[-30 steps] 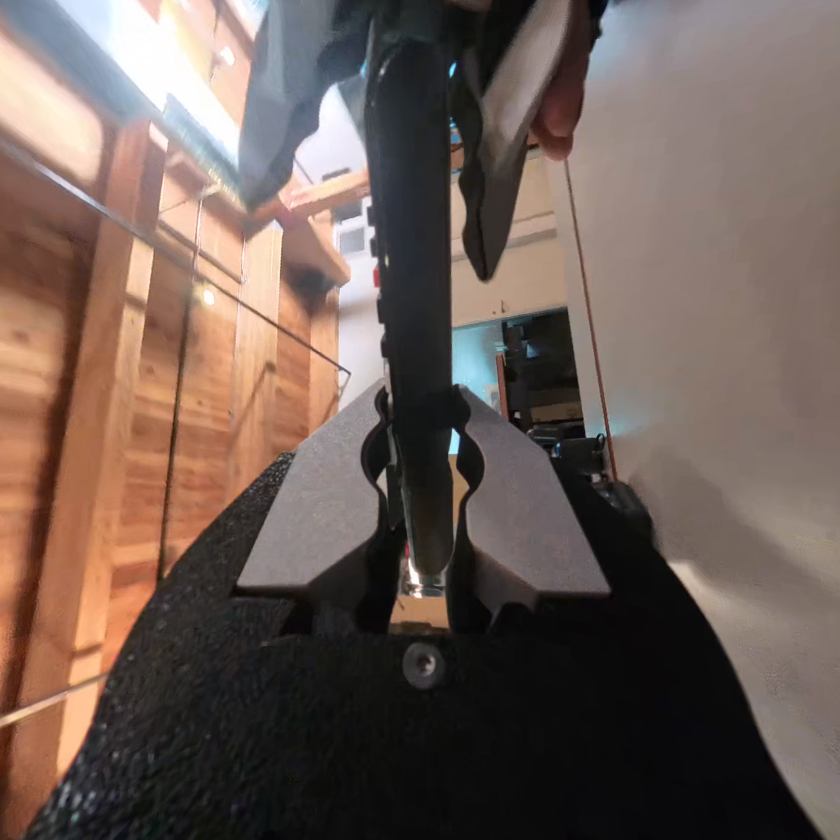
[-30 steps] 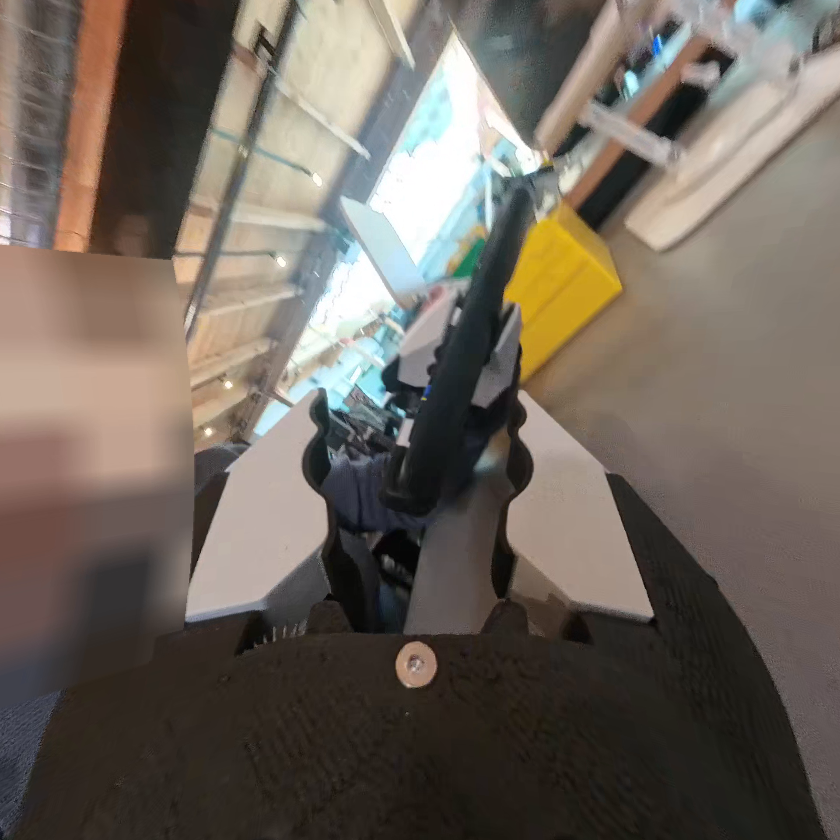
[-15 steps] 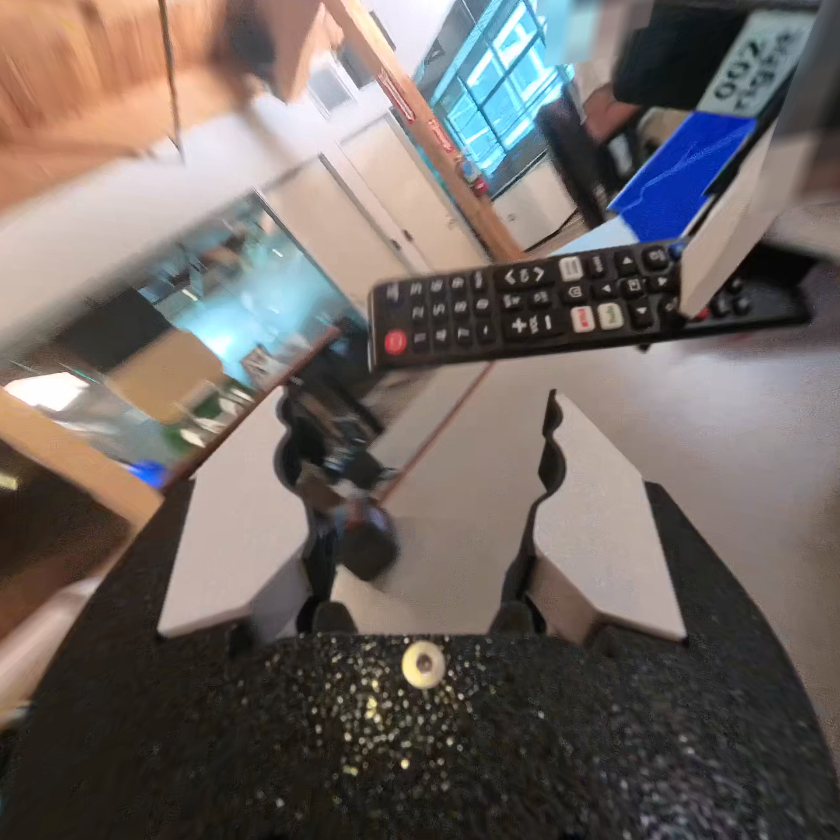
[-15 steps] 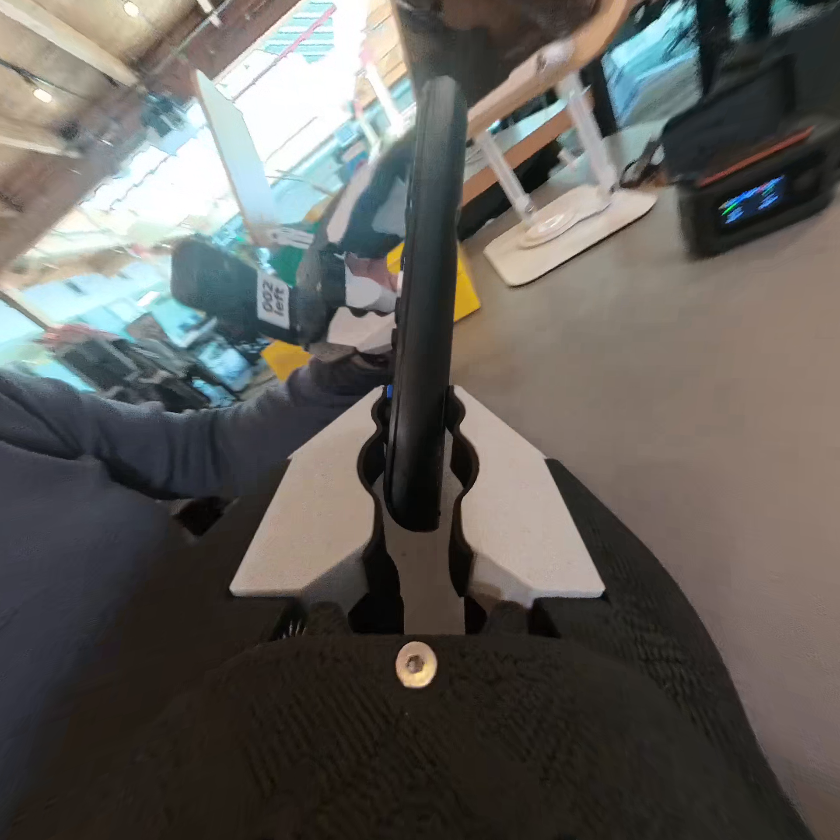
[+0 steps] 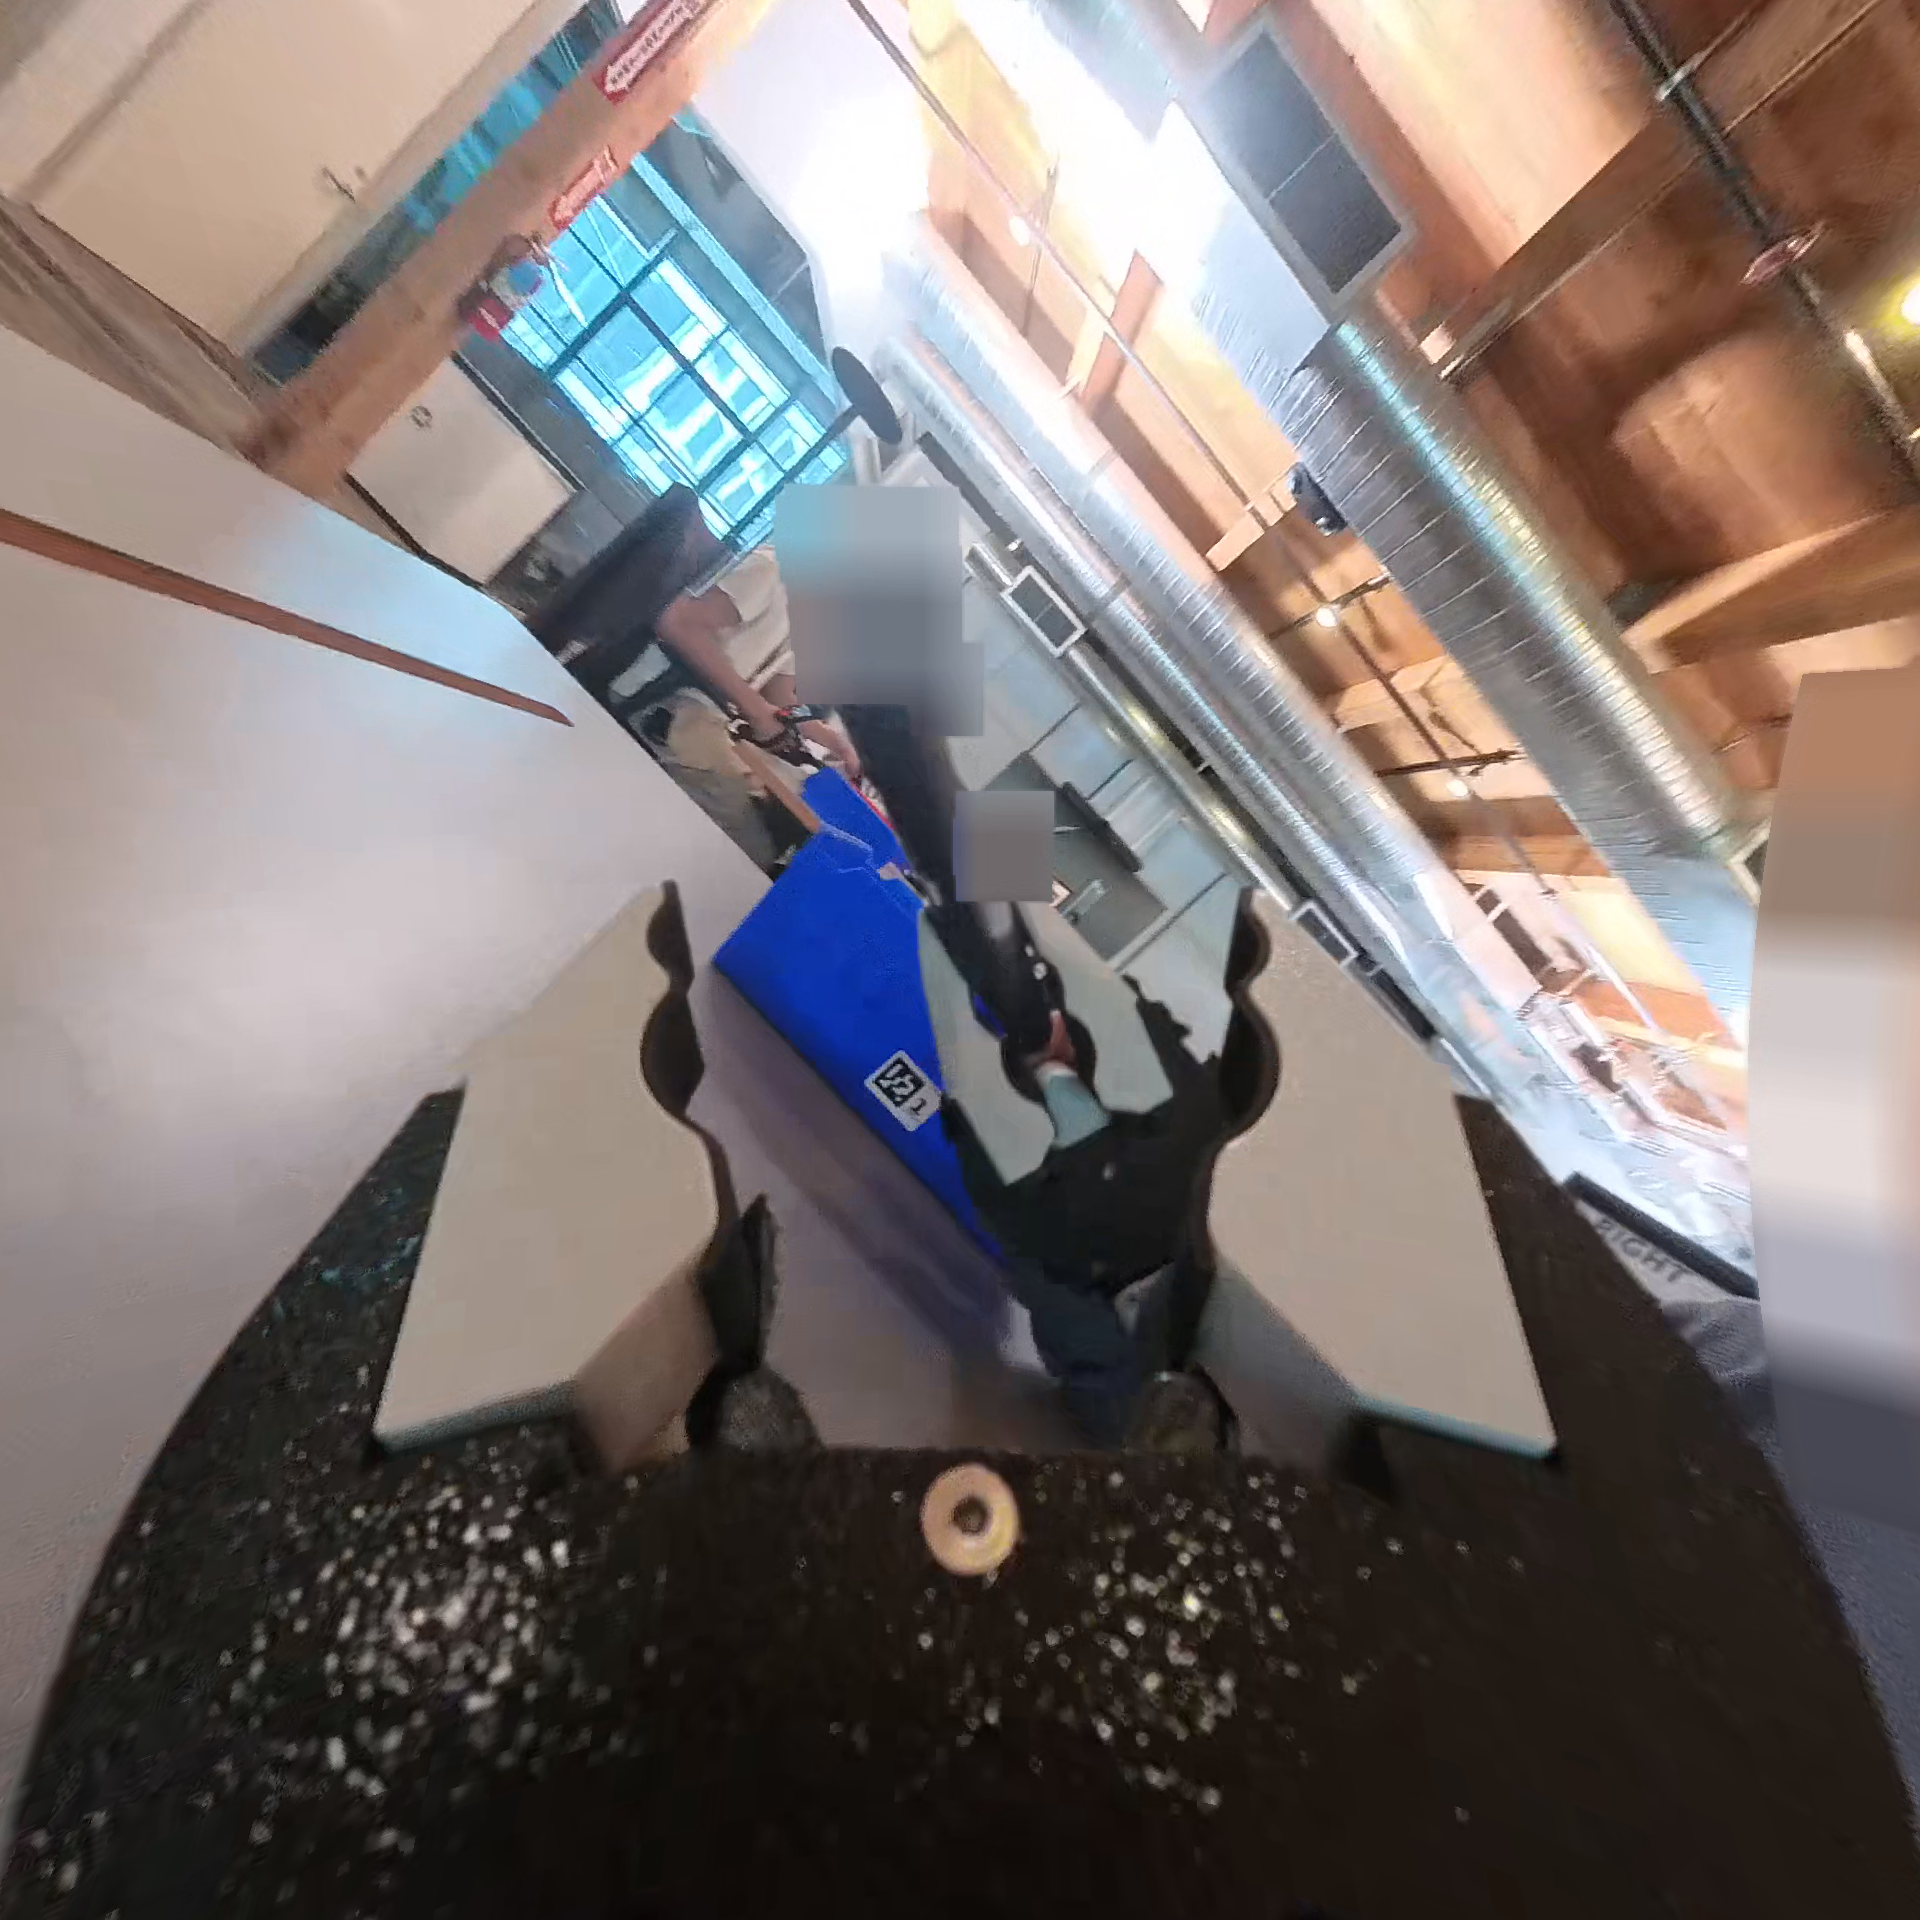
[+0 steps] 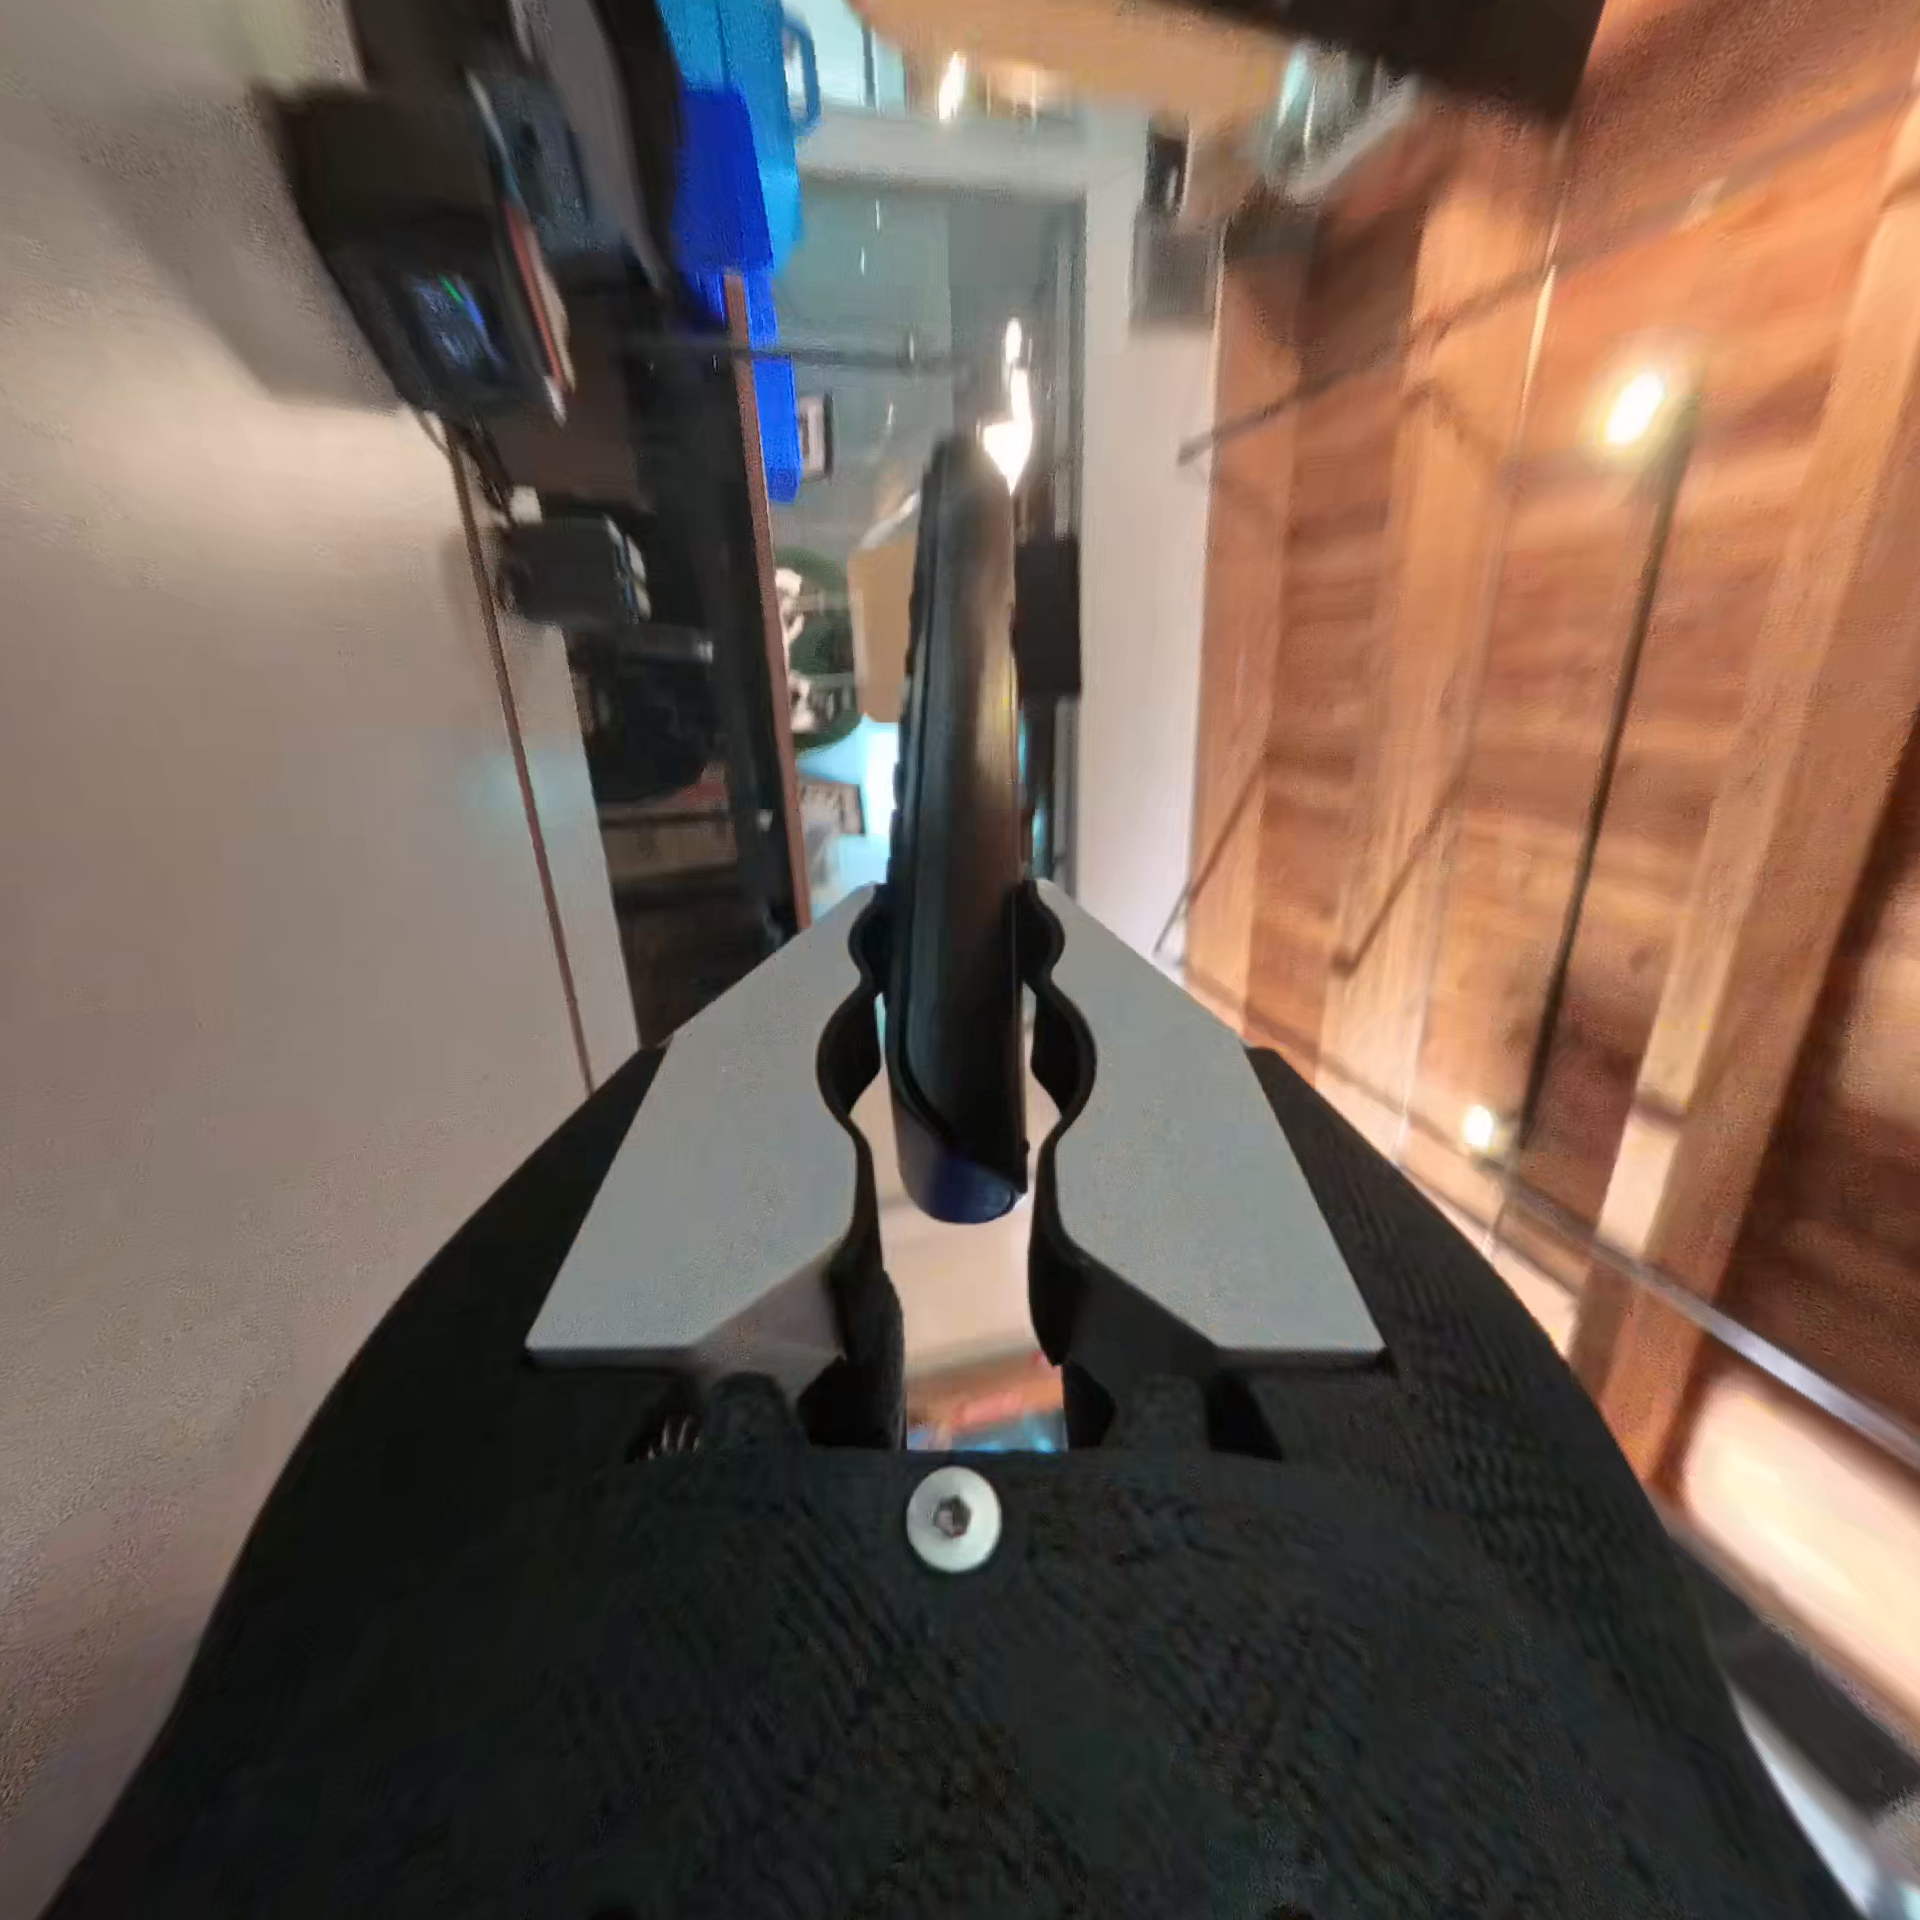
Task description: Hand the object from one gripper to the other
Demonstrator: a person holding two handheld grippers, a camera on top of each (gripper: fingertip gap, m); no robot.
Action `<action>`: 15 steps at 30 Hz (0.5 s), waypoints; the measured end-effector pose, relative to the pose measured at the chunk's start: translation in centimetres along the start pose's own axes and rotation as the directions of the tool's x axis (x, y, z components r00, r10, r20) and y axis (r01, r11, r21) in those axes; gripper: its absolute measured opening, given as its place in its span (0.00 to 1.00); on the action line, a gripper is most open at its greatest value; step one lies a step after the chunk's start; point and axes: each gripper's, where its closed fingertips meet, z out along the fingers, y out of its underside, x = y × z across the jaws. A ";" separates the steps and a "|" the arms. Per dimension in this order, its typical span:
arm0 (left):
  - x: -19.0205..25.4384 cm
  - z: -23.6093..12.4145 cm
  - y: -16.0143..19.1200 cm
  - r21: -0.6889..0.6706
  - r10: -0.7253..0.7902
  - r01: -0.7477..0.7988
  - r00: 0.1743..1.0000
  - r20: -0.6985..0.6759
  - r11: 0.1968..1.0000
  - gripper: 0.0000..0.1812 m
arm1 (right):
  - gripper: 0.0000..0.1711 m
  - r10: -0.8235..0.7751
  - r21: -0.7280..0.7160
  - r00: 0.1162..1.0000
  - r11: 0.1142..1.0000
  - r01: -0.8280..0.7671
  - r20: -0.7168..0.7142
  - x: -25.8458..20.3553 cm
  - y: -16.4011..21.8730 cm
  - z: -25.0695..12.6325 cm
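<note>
Glossy black plastic remote point(image 6: 961, 831) sits between matt grey fingers point(image 6: 727, 1143); beside the remote, warm rough wood panelling point(image 6: 1558, 727).

The left gripper point(image 5: 961, 935) stands wide apart and empty, and beyond its gap the right gripper point(image 5: 1039, 1049) shows just beside a blue bin point(image 5: 831, 966).
</note>
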 end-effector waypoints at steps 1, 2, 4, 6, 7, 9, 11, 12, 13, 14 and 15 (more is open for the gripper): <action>0.1 0.4 0.4 -0.003 -0.014 0.014 1.000 -0.007 1.000 0.54 | 0.13 0.005 0.056 1.000 0.998 -0.006 0.011 -0.4 -1.3 -0.2; 0.2 0.8 0.8 -0.011 -0.028 0.028 1.000 -0.007 1.000 0.51 | 0.13 0.030 0.093 0.999 0.995 -0.032 0.020 -0.5 -2.3 -0.3; 0.4 1.4 1.4 -0.006 -0.050 0.050 0.999 -0.018 0.999 0.44 | 0.13 0.001 0.138 0.999 0.990 0.005 -0.044 0.5 -3.6 -0.7; 1.0 1.7 1.4 0.019 -0.076 0.077 0.995 -0.066 0.997 0.37 | 0.13 -0.026 0.199 0.997 0.979 0.040 -0.071 0.9 -4.9 -1.3; 1.4 1.7 1.2 0.040 -0.082 0.086 0.992 -0.096 0.995 0.34 | 0.13 -0.037 0.226 0.997 0.973 0.053 -0.073 0.8 -5.5 -1.6; 2.2 1.4 0.6 0.087 -0.064 0.078 0.987 -0.146 0.993 0.26 | 0.13 -0.052 0.259 0.997 0.964 0.064 -0.053 0.3 -6.3 -1.8; 1.9 1.1 0.5 0.096 -0.010 0.022 0.992 -0.127 0.995 0.18 | 0.15 0.019 0.296 0.999 0.955 -0.026 0.029 -0.4 -6.7 -1.9; 2.0 0.9 0.4 0.100 0.023 -0.010 0.992 -0.126 0.995 0.15 | 0.21 0.092 0.323 0.988 0.938 -0.128 0.125 -1.2 -7.1 -2.1; 2.1 0.8 0.2 0.113 0.060 -0.045 0.990 -0.129 0.993 0.13 | 0.26 0.187 0.342 0.948 0.900 -0.271 0.258 -2.0 -7.6 -2.7; 2.4 0.5 0.0 0.125 0.099 -0.081 0.985 -0.139 0.989 0.13 | 0.30 0.294 0.328 0.864 0.836 -0.440 0.409 -2.6 -8.2 -3.5; 2.8 0.3 -0.1 0.128 0.131 -0.112 0.979 -0.155 0.985 0.12 | 0.34 0.398 0.270 0.736 0.748 -0.606 0.548 -2.7 -8.8 -4.0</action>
